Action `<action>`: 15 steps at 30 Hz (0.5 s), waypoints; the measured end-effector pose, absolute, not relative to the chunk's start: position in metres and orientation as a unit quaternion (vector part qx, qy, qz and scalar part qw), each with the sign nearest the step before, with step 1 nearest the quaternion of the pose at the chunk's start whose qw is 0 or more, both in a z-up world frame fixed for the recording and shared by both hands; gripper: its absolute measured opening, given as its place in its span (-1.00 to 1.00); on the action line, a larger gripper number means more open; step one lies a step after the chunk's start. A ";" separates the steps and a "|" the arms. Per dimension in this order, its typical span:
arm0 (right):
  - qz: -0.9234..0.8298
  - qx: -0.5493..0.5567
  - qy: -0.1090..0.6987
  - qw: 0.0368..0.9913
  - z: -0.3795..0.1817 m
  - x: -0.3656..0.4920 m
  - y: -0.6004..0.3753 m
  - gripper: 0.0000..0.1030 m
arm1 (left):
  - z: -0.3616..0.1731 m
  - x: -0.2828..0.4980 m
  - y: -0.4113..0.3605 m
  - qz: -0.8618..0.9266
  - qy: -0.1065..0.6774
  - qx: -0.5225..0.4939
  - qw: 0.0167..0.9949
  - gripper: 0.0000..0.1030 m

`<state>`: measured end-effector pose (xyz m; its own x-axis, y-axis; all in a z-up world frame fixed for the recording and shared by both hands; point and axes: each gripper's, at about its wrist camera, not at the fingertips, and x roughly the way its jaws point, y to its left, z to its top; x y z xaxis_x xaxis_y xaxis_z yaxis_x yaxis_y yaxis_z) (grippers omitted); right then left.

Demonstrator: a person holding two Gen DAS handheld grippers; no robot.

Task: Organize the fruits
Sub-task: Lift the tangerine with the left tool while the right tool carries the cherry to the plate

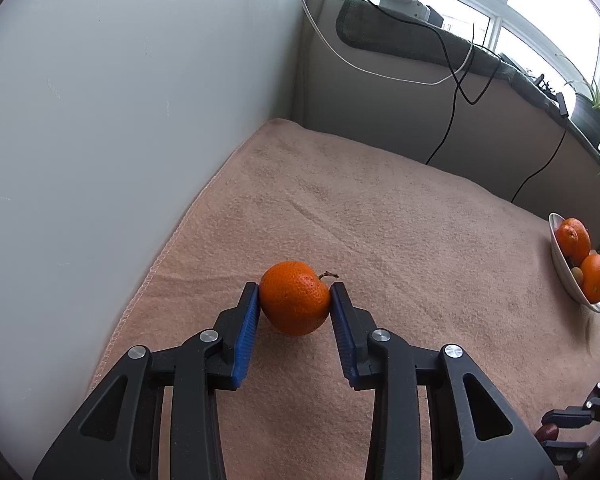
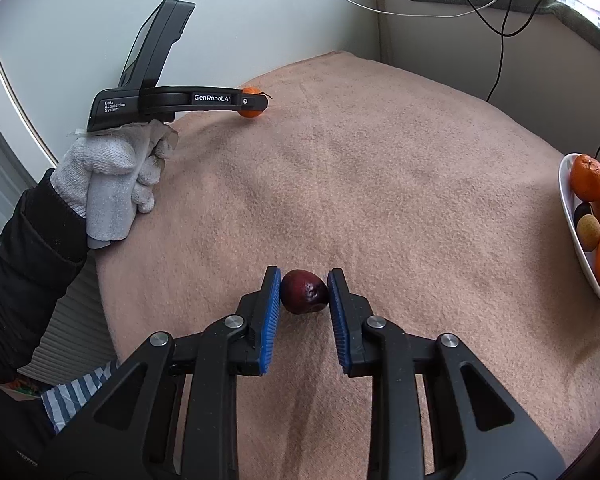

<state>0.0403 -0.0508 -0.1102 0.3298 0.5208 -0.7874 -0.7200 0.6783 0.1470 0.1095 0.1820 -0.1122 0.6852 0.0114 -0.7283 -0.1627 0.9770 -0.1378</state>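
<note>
Open towel (image 2: 379, 184) toward bowl (image 2: 579, 248)

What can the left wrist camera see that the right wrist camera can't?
Only the left wrist view shows the potted plant on the window ledge and a close look at the left gripper squeezing the mandarin. Only the right wrist view shows the gloved hand and the right gripper closed on the dark red fruit. Both show the pink towel and the bowl of oranges.

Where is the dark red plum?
In the right wrist view, the plum sits on the pink towel between the right gripper's blue pads, left of the white fruit bowl.
</note>
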 end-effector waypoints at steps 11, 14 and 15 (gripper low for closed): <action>0.359 -0.100 0.412 0.831 -0.093 0.045 -0.080 -0.51 | -0.082 0.095 0.147 0.009 0.365 -0.089 0.927 -0.34; 0.351 -0.094 0.408 0.838 -0.087 0.047 -0.090 -0.51 | -0.075 0.094 0.134 -0.007 0.358 -0.085 0.930 -0.34; 0.348 -0.092 0.406 0.840 -0.085 0.047 -0.093 -0.51 | -0.072 0.093 0.128 -0.013 0.355 -0.084 0.931 -0.34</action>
